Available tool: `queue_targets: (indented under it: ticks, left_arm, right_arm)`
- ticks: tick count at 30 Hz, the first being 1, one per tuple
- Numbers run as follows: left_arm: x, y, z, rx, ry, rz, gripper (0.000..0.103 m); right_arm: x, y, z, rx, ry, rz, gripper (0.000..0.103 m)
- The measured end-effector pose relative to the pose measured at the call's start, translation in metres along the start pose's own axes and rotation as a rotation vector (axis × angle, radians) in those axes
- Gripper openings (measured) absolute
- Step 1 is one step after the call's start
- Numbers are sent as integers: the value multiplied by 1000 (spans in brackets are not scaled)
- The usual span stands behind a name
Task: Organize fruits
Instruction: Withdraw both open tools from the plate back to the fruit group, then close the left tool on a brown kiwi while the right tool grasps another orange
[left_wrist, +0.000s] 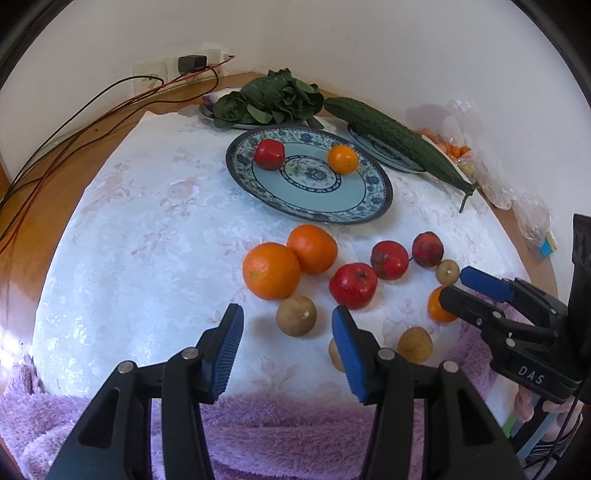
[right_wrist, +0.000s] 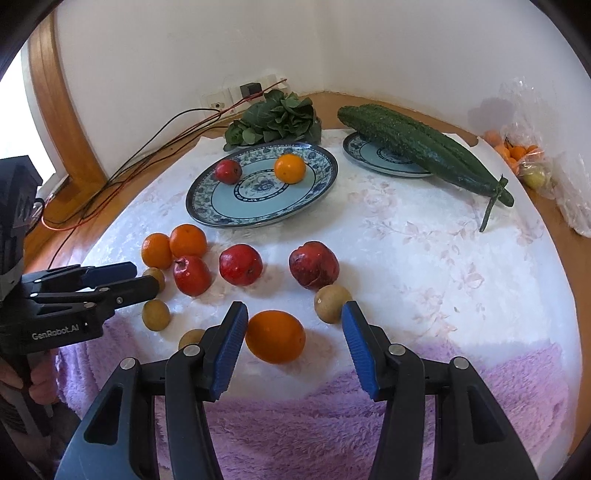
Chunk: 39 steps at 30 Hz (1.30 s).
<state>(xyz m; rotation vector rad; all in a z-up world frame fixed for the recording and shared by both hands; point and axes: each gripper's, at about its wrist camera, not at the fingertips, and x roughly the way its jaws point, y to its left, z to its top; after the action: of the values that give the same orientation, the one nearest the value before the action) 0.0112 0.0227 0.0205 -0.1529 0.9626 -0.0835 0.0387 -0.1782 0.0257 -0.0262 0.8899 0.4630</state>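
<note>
Scene: a counter (left_wrist: 122, 229) under a pale flowered cloth, loose fruit in the near half, a patterned plate (left_wrist: 373, 206) behind it.

Already on the plate: one small red fruit (left_wrist: 269, 154) and one small orange (left_wrist: 342, 158), well apart from each other.

Loose fruit: two large oranges (left_wrist: 271, 270) touching, three red fruits (left_wrist: 353, 285), several small brown fruits (left_wrist: 296, 315), and one orange at the near edge (right_wrist: 275, 336).

Left hand-held gripper (left_wrist: 288, 332): jaws partly apart and empty; a brown fruit lies just beyond the gap between them, untouched.

Right hand-held gripper (right_wrist: 294, 334): jaws partly apart, holding nothing; it points down at the cloth.

Key relation: the near orange lies just ahead of the right hand-held gripper, in line with the gap but off toward the left finger (right_wrist: 229, 350), seemingly just beside or touching that pad; the right pad stands clear of it.

Long axis: the orange looks slightly oval, its longer side running across the jaws.

Nearer hand: the right one, plainly; the left hand-held gripper is off to the side by the brown fruits.

Likely step: reaching for the near orange to carry it to the plate.

What the move calls for: probably a small shift leftward to centre the orange before closing.

Risk: a push from the left pad could roll it toward the cloth's front edge.

Other produce: leafy greens (left_wrist: 269, 98) and cucumbers (right_wrist: 424, 147) on a second plate (right_wrist: 373, 157) at the back.
</note>
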Motion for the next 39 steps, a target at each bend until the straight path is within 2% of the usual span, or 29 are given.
queue_targets:
  ticks: [7, 17, 19, 21, 24, 35, 39]
  left_arm:
    - [2, 7, -3, -23, -12, 15, 53]
    - [2, 3, -5, -5, -39, 18, 52]
    - [1, 2, -5, 4, -46, 13, 50]
    - [1, 1, -6, 10, -51, 7, 40]
    - [3, 1, -7, 9, -42, 5, 33]
    - [11, -4, -8, 31, -66, 26, 32]
    - [11, -10, -10, 66, -72, 58, 32]
  right_arm:
    - [-1, 3, -5, 7, -15, 7, 54]
    - [2, 4, -13, 43, -36, 24, 54]
    - [4, 4, -14, 49, -35, 36, 54]
    - [7, 5, -16, 53, -32, 41, 54]
    - [9, 9, -18, 25, -49, 12, 54]
    - [12, 13, -18, -2, -52, -26, 53]
    - [13, 15, -18, -12, -50, -37, 52]
